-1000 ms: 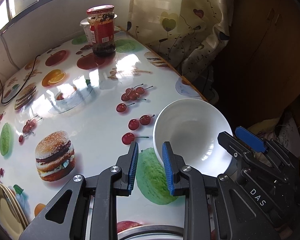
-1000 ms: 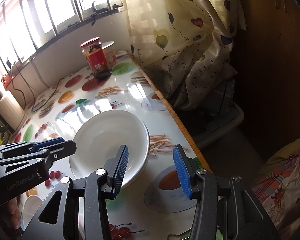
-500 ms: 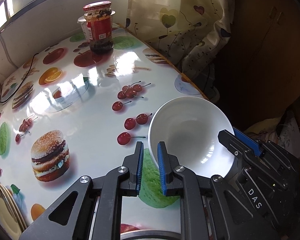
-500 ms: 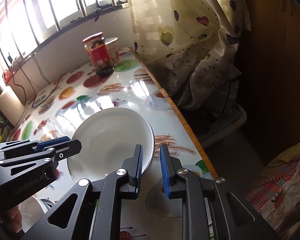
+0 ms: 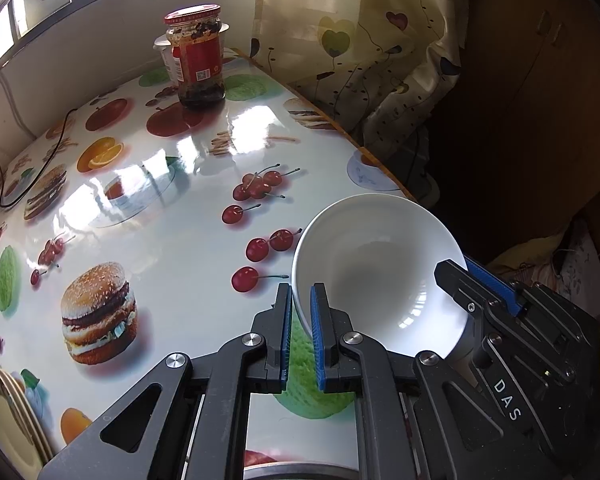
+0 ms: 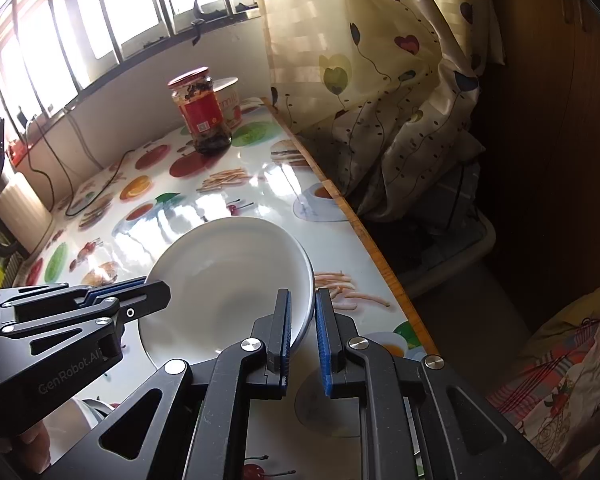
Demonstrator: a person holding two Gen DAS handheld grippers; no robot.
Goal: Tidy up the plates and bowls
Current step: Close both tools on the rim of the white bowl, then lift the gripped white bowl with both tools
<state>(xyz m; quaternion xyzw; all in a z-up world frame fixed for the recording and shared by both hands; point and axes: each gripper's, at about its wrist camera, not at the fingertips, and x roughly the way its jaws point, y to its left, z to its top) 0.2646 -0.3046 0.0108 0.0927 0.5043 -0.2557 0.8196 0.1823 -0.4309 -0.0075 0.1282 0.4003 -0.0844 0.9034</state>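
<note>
A white bowl (image 5: 376, 264) is held tilted above the fruit-print table near its right edge. My left gripper (image 5: 301, 300) is shut on the bowl's near-left rim. My right gripper (image 6: 302, 306) is shut on the bowl's right rim; the bowl (image 6: 228, 280) fills the middle of the right wrist view. Each gripper shows in the other's view: the right one (image 5: 472, 280) at the bowl's far side, the left one (image 6: 140, 296) at its left side. A stack of cream plates (image 5: 4, 412) lies at the table's near-left corner.
A red-labelled jar (image 5: 198, 60) with a white tub behind it stands at the far end of the table (image 5: 160, 240). A black cable (image 5: 32, 156) lies at the far left. The table's right edge (image 6: 364, 232) borders a curtain (image 6: 380, 80). A metal rim (image 5: 300, 472) shows at the bottom.
Both grippers have closed from open onto the bowl's rim, one on each side. The bowl has lifted and tilted slightly.
</note>
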